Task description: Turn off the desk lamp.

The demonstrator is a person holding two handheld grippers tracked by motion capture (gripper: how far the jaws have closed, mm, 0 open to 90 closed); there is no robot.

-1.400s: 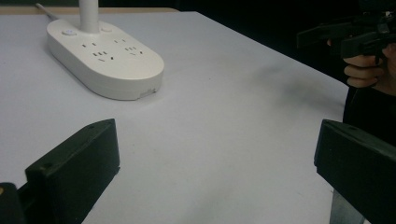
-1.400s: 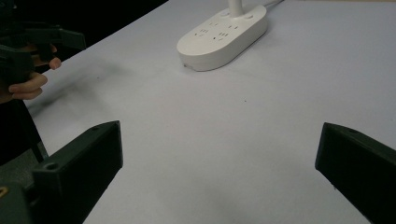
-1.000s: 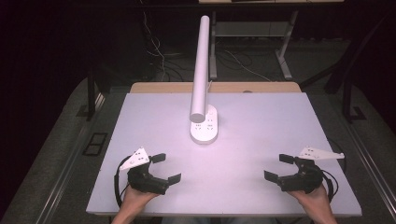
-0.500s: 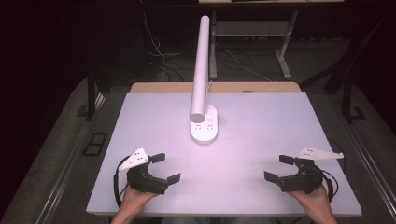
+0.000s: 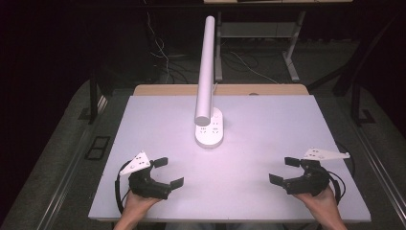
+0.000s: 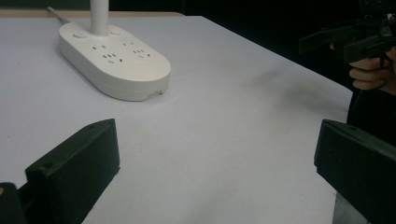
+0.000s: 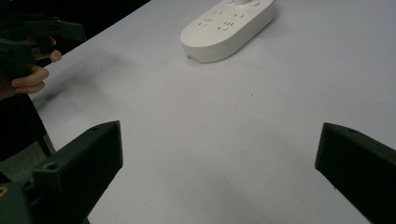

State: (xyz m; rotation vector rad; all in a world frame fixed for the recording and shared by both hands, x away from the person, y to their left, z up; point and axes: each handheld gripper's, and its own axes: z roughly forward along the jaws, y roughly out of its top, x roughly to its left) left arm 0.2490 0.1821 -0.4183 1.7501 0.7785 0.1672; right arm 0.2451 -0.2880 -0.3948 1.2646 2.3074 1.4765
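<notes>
A white oval lamp base with socket markings [image 5: 209, 131] stands at the middle of the white table [image 5: 268, 124], and a white tube lamp arm [image 5: 206, 67] rises from it toward the camera. My left gripper [image 5: 168, 172] rests near the front left, open, nothing between its jaws. My right gripper [image 5: 284, 169] sits near the front right, also open and empty. In the left gripper view the lamp base [image 6: 114, 60] lies ahead to the left and my right gripper [image 6: 348, 39] shows far right. The right gripper view has the lamp base [image 7: 229, 28] ahead.
The table's front edge runs just under both hands. A wooden strip [image 5: 220, 89] borders the far edge. Cables [image 5: 163, 52] and metal desk legs [image 5: 292, 57] lie on the dark floor beyond. A black stand [image 5: 93, 96] is off the left side.
</notes>
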